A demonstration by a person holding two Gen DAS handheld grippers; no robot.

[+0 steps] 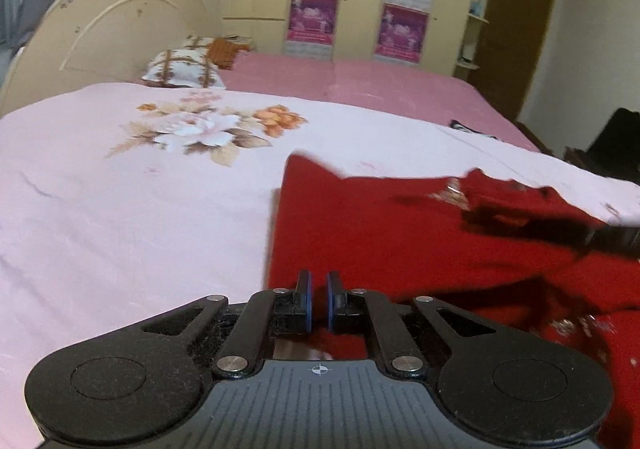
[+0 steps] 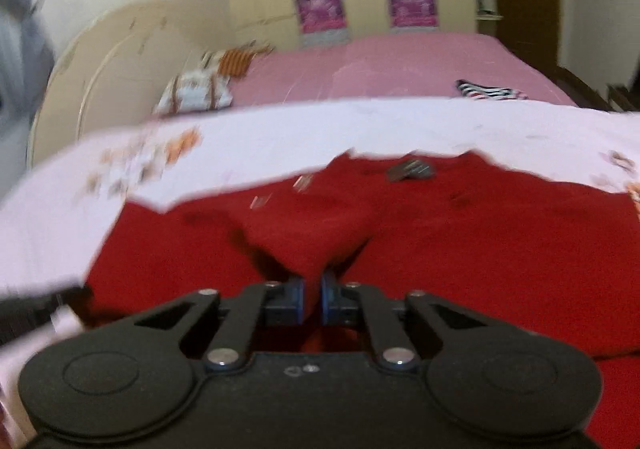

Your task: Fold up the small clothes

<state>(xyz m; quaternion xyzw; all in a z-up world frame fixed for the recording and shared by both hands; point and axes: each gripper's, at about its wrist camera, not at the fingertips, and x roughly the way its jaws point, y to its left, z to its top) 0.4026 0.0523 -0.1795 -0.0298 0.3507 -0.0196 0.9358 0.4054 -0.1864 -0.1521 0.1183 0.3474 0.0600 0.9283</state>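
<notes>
A small red garment lies on the pale pink floral bedsheet. My left gripper sits low at the garment's left near edge with its blue pads almost together; red cloth shows in the narrow gap, so it is shut on the garment. In the right wrist view my right gripper is shut on a pinched fold of the red garment, which rises to the pads in a peak. The other gripper shows as a dark blur at the right of the left wrist view.
A darker pink sheet covers the far half of the bed. Patterned pillows lie against the cream headboard. A striped cloth lies at the far right of the bed. Wardrobe doors with pink posters stand behind.
</notes>
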